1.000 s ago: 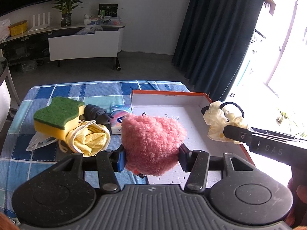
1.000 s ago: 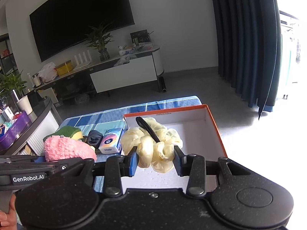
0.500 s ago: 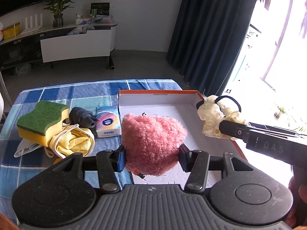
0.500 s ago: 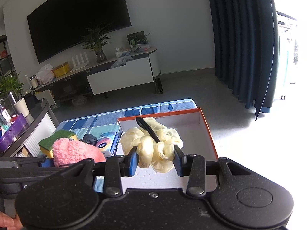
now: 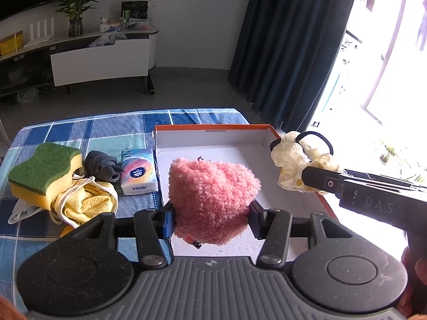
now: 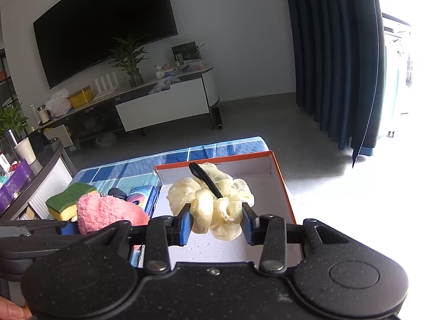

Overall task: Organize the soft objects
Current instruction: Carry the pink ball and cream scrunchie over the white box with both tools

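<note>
Two fingers point(image 5: 168, 220) pinch fluffy pink plush point(image 5: 212, 200); right pair pinches crinkled, seemingly satin scrunchie point(image 6: 213, 204).

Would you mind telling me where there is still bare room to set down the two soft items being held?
The orange box has a bare white floor, free from its far wall to its right wall. The checked cloth beyond the sponge is bare too. Crowded: the strip left of the box, with sponge, yellow cloth, dark bundle and tissue pack.
</note>
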The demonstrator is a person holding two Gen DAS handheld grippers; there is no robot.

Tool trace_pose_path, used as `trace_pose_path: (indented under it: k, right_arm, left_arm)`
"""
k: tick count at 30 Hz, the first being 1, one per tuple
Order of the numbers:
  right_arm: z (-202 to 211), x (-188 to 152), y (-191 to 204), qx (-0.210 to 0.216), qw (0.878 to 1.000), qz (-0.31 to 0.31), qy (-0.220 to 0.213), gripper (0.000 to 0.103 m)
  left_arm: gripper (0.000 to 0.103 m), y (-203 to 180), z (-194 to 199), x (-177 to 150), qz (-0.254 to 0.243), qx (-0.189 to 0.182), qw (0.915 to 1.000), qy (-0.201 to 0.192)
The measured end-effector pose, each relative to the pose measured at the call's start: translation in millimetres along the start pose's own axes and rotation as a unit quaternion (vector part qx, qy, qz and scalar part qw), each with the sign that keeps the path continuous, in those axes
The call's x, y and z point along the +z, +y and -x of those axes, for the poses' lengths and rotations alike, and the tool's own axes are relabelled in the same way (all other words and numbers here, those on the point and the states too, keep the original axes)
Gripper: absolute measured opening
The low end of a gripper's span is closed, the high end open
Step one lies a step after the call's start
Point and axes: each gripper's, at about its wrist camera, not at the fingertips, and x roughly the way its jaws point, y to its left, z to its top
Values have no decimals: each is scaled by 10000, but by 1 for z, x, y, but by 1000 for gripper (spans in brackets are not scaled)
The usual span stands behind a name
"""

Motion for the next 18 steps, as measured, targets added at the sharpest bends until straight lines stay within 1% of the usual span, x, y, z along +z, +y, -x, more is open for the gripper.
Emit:
trace_pose_path:
  k: [18]
  right_arm:
    - [-9,3,-4,-36,10000,-16,55,47]
  left_arm:
    - [53,-6,-14,7,-24,-1,10000,76]
